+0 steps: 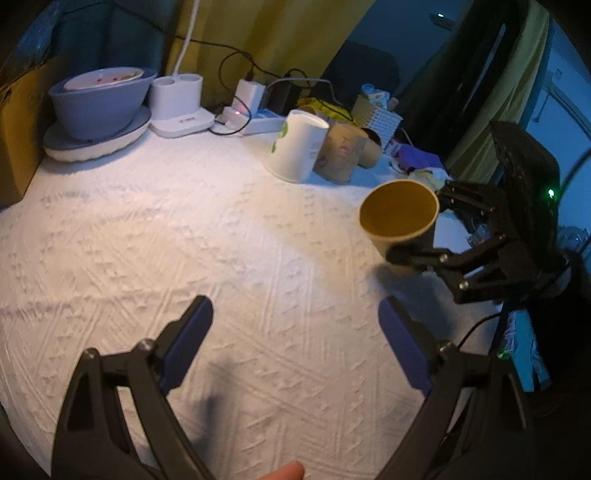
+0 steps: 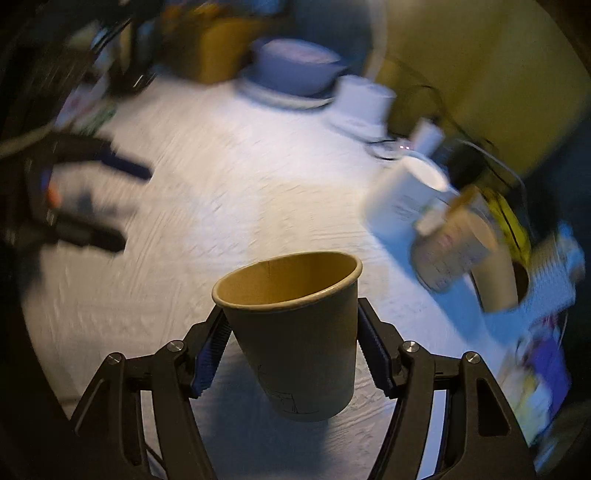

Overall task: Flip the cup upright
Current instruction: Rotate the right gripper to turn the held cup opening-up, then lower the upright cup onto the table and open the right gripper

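Brown paper cup [image 2: 295, 332], one, mouth up, clamped between right gripper [image 2: 291, 354] pads above bench [image 1: 184, 240]; left gripper [image 1: 295, 343] spread apart, holding nothing

A table covered in a white embossed cloth [image 1: 184, 229] spreads ahead of the left gripper under dim bluish light. Beyond its far edge hangs a yellow curtain [image 1: 280, 33], with a dark chair [image 1: 365, 70] to the right.
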The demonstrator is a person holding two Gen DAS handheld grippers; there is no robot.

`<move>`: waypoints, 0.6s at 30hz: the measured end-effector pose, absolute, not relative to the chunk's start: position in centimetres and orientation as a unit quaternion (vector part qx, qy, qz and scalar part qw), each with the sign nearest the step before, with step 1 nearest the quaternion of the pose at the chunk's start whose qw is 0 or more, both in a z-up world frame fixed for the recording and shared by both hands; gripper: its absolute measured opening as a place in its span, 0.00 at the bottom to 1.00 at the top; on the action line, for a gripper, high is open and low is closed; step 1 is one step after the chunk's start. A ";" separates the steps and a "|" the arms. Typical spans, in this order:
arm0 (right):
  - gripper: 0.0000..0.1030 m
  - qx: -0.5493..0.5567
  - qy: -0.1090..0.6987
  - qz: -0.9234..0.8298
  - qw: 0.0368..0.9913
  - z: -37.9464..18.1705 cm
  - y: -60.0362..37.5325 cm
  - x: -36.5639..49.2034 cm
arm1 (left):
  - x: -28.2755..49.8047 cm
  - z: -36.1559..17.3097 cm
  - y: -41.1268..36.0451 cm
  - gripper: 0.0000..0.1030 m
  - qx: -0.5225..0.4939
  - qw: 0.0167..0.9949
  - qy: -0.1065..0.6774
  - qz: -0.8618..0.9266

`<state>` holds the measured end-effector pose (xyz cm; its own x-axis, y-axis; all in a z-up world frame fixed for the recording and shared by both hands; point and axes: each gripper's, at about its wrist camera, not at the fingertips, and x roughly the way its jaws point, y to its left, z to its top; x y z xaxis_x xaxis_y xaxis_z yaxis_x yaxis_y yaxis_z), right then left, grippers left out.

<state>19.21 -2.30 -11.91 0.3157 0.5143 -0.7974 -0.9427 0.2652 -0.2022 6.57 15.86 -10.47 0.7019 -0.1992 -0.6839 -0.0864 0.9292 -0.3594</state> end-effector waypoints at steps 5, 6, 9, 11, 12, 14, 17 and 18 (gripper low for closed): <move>0.67 -0.223 0.321 0.468 0.793 -12.1 -5.8 21.6 | 7.6 -9.9 14.1 0.89 -0.172 0.906 0.386 -0.039; 0.67 -0.203 0.324 0.460 0.802 -12.2 -6.6 21.9 | 7.9 -9.8 13.6 0.89 -0.169 0.906 0.387 -0.041; 0.67 -0.159 0.321 0.439 0.824 -12.5 -8.7 22.6 | 8.7 -9.6 12.2 0.89 -0.158 0.906 0.389 -0.048; 0.67 -0.132 0.318 0.430 0.834 -12.7 -10.1 22.8 | 9.1 -9.4 11.4 0.89 -0.154 0.906 0.390 -0.052; 0.67 -0.123 0.316 0.429 0.838 -12.8 -10.5 22.8 | 9.4 -9.4 11.0 0.89 -0.151 0.906 0.391 -0.055; 0.67 -0.112 0.310 0.422 0.844 -12.8 -11.3 22.3 | 9.7 -9.3 10.2 0.89 -0.148 0.905 0.393 -0.060; 0.67 -0.105 0.304 0.416 0.851 -13.0 -12.2 21.7 | 9.9 -9.1 8.9 0.89 -0.142 0.905 0.394 -0.071; 0.67 -0.102 0.302 0.413 0.853 -13.0 -12.7 21.4 | 10.0 -9.1 8.6 0.89 -0.141 0.905 0.394 -0.074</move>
<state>21.36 -12.69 -13.05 0.4763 0.6437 -0.5990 -0.7668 0.6375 0.0753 9.96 8.57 -9.05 0.6789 -0.2445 -0.6923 0.0226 0.9494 -0.3132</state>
